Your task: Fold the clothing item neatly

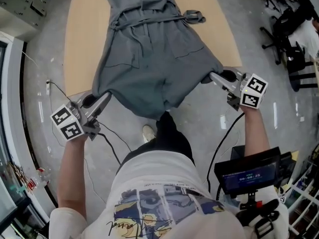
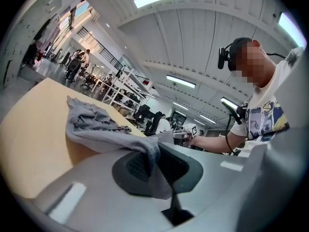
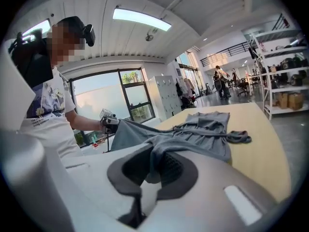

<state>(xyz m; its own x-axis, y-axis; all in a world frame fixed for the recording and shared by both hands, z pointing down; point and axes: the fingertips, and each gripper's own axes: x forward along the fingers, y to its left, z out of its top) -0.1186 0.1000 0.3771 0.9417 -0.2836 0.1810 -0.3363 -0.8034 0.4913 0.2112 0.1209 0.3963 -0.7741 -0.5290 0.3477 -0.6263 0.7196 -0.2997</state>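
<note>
A grey belted garment (image 1: 149, 59) lies lengthwise on the tan table (image 1: 82, 44), its top toward the table's far end; its hem hangs past the table's near edge; the left tongs (image 1: 103, 98) are clenched on the hem's left corner, just off the table's near-left corner; the right tongs (image 1: 214, 77) are clenched on the hem's right corner, beside the table's near-right corner.

The gray garment (image 1: 149, 59) runs past the head view's top edge at its upper end, and so does the far end of the table (image 1: 82, 39). The garment's two lower corners vanish inside the clamped jaws of the left claw (image 1: 105, 96) and the right claw (image 1: 214, 76). Its hanging hem covers the middle of the table's near edge. Digits on the small screen (image 1: 247, 176) are too small to read.
</note>
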